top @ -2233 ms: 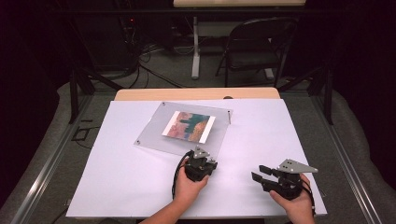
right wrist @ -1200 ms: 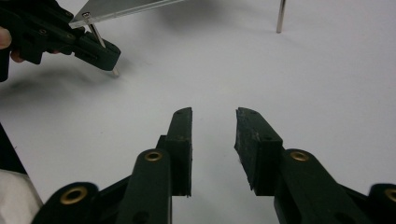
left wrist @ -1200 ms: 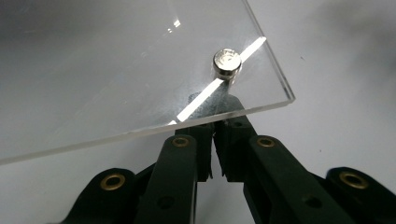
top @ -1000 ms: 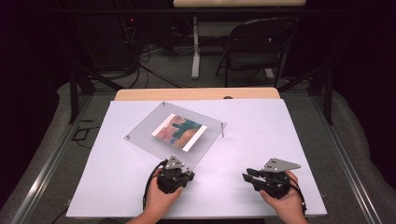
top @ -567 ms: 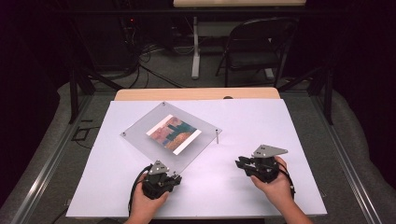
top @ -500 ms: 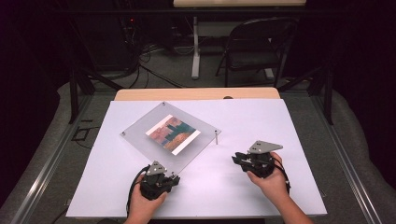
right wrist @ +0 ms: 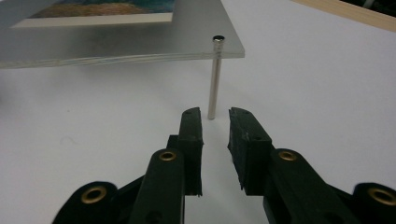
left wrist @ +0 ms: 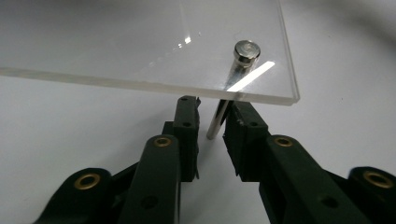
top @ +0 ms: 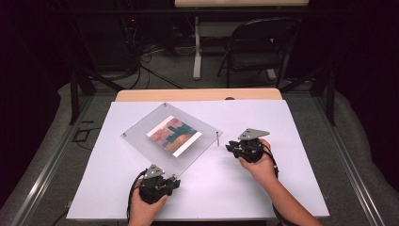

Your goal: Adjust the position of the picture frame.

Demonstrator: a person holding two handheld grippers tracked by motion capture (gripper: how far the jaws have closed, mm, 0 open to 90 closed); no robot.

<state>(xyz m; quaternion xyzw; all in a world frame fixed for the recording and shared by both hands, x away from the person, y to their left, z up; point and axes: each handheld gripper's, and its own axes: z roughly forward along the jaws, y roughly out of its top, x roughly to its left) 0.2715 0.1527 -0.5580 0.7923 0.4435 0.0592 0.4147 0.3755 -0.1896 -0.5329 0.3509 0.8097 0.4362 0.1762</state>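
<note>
L claw (top: pixel 170 181) jaws just opened, apart; R claw (top: pixel 231 146) jaws apart

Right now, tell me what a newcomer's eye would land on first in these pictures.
First, the clear square acrylic frame holding a colourful picture, raised on thin metal standoff legs at the middle of the white table. Next, the two black grippers at its corners: the left gripper has the near corner's leg between its open jaws, and the right gripper points at the right corner's leg, just short of it.

Dark room, grey carpet floor (top: pixel 56 155). Black folding chair (top: pixel 256 49) beyond worktop (top: pixel 291 141). Cables (top: pixel 155 70) on floor. Table leg (top: pixel 196 47) behind.
</note>
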